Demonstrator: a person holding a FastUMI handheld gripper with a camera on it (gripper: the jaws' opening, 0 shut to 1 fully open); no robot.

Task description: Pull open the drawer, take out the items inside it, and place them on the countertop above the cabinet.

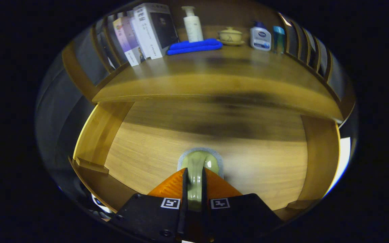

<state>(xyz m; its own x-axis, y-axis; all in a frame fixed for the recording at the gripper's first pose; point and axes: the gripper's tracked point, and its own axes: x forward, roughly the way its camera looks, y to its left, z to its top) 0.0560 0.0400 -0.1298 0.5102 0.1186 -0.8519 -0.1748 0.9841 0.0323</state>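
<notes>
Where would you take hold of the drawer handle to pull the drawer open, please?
Grip the drawer handle across its narrow upright bar, coming straight in from the front, one finger each side. It stands out from the drawer front, leaving room behind. The tool is already shut on it that way.

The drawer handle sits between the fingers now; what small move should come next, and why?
Probably pull straight back. The gripper looks shut on the green handle, and the drawer front still sits under the countertop, so nothing inside can be reached yet.
</notes>
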